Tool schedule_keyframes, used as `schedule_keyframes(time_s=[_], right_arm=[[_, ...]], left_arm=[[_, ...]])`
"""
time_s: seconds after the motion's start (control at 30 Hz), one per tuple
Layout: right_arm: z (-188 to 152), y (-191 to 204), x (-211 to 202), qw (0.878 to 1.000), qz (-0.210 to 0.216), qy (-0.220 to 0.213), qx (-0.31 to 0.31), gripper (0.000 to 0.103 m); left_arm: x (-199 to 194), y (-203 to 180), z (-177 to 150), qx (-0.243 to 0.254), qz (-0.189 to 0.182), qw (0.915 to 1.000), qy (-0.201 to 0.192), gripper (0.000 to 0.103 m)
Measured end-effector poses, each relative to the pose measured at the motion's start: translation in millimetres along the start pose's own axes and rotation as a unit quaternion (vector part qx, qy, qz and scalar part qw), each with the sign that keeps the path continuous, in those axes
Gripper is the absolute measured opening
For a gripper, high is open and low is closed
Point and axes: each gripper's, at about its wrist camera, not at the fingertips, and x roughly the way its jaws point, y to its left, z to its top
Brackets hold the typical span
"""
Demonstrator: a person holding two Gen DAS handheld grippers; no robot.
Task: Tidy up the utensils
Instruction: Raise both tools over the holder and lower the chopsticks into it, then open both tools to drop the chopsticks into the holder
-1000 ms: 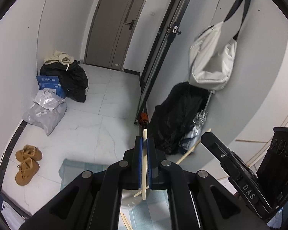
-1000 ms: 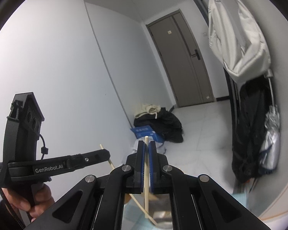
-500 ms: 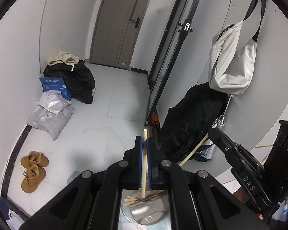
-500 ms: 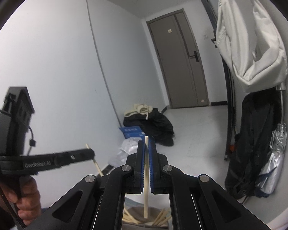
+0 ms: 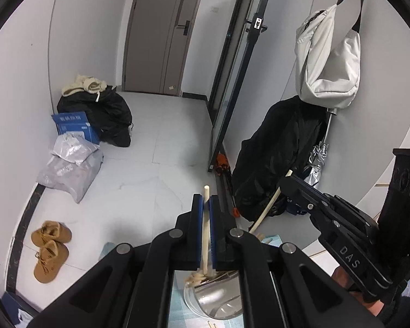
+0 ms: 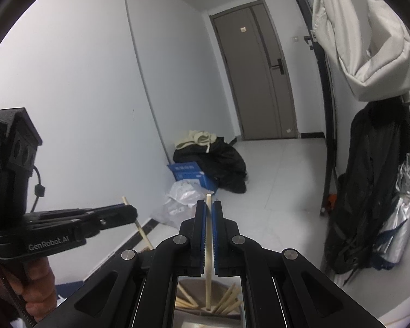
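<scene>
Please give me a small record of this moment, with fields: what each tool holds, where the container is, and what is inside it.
left tool: shut on a chopstick, held nearly upright
right tool: shut on second chopstick, also nearly upright
container: metal cup, directly below both tools
cup contents: several loose chopsticks leaning inside
lower ends of held chopsticks: reach the cup opening; whether they touch bottom is hidden
under the cup: light blue cloth
</scene>
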Motion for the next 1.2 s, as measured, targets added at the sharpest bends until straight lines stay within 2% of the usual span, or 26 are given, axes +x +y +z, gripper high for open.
schedule_keyframes(time_s=[0.27, 0.33, 0.43, 0.5, 0.6, 0.77, 0.83, 0.93, 1.0, 1.07, 1.13, 1.2], right_arm=[[-25, -2, 7, 1.000, 0.017, 0.026, -0.004, 0.003], [-32, -1, 9, 0.999, 0.017, 0.034, -0.008, 0.003], [-42, -4, 13, 0.998, 0.025, 0.052, -0.003, 0.003], [-49, -3, 14, 0.998, 0.025, 0.064, -0.005, 0.003], [-60, -3, 17, 0.996, 0.032, 0.086, -0.001, 0.003], [-71, -7, 10, 0.994, 0.031, 0.100, 0.010, 0.007], [-72, -8, 2, 0.995, 0.030, 0.099, 0.014, 0.007], [-73, -9, -7, 0.995, 0.030, 0.097, 0.019, 0.009], [-72, -9, -18, 0.995, 0.024, 0.090, 0.020, 0.019], [-71, -8, -28, 0.996, 0.020, 0.082, 0.022, 0.024], [-70, -7, -41, 0.997, 0.010, 0.074, 0.024, 0.033], [-70, -5, -52, 0.997, 0.005, 0.068, 0.027, 0.036]], left_arm=[[5, -6, -12, 0.019, -0.030, 0.9994, 0.003, 0.000], [10, -8, -16, 0.023, -0.043, 0.9987, 0.014, 0.000], [15, -14, -25, 0.044, -0.033, 0.9982, 0.024, 0.000], [19, -17, -32, 0.052, -0.012, 0.9984, 0.018, 0.000], [22, -10, -40, 0.029, -0.010, 0.9990, 0.032, 0.001], [14, -9, -46, 0.023, 0.003, 0.9993, 0.028, 0.004], [8, -9, -47, 0.020, 0.000, 0.9994, 0.028, 0.009], [0, -12, -49, 0.012, 0.010, 0.9997, 0.018, 0.033], [-11, -13, -52, 0.004, 0.023, 0.9997, -0.001, 0.055], [-19, -15, -54, -0.001, 0.049, 0.9987, -0.014, 0.065], [-27, -16, -56, -0.006, 0.065, 0.9976, -0.022, 0.070], [-35, -19, -59, -0.013, 0.069, 0.9971, -0.028, 0.072]])
